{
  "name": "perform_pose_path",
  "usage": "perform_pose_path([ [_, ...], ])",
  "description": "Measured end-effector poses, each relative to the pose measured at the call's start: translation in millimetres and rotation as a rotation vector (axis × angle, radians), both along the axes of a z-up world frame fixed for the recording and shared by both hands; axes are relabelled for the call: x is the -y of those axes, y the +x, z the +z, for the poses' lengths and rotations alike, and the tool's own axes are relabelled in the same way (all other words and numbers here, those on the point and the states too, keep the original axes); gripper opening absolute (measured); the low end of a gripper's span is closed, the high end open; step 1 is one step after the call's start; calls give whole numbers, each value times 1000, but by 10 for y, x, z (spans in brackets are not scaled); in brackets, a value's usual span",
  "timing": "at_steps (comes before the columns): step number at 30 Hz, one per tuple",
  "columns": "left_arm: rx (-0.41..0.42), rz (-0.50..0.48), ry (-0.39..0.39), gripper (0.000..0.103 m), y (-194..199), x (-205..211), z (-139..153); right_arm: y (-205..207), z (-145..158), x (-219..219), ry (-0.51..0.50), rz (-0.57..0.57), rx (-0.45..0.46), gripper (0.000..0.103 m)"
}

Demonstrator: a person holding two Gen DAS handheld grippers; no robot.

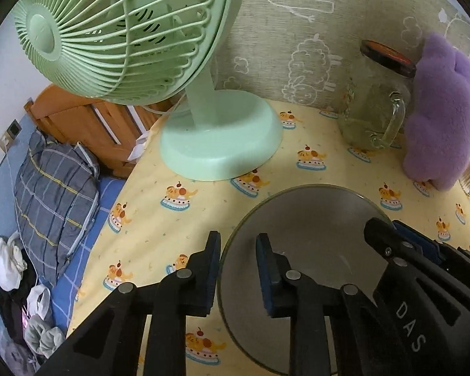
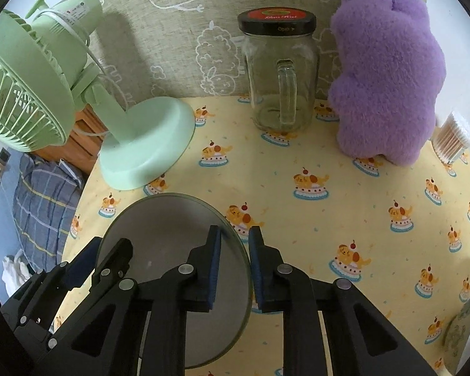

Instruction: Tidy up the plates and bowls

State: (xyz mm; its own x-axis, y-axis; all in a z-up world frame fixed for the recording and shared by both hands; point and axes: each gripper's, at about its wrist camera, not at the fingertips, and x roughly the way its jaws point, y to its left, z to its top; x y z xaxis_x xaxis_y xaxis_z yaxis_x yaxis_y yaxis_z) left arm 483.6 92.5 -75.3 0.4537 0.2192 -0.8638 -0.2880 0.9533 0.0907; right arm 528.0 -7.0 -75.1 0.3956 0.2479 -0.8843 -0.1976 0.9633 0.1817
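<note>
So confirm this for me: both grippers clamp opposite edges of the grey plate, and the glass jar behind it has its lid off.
One thing is wrong: the glass jar has its black lid on, as the right wrist view shows. The rest stands: the left gripper and right gripper clamp opposite edges of the grey plate.

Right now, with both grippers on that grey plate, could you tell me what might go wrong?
1. The grey plate is held only at opposite rim edges by the left gripper and right gripper; uneven lifting may let it slip.
2. The fan base stands close behind; swinging the plate could knock it.
</note>
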Motion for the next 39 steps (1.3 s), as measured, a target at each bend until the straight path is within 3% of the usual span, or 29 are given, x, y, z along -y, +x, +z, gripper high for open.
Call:
perform_pose_path([
  [12, -23, 2, -20, 21, -2, -9, -25, -29, 13, -3, -21, 4, -6, 21],
  [23, -65, -28, -45, 21, -269, 156, 31, -292, 60, 166, -40, -16, -43, 22],
  [39, -25, -104, -58, 21, -970, 408, 567, -1102, 600, 480, -52, -66, 1, 22],
])
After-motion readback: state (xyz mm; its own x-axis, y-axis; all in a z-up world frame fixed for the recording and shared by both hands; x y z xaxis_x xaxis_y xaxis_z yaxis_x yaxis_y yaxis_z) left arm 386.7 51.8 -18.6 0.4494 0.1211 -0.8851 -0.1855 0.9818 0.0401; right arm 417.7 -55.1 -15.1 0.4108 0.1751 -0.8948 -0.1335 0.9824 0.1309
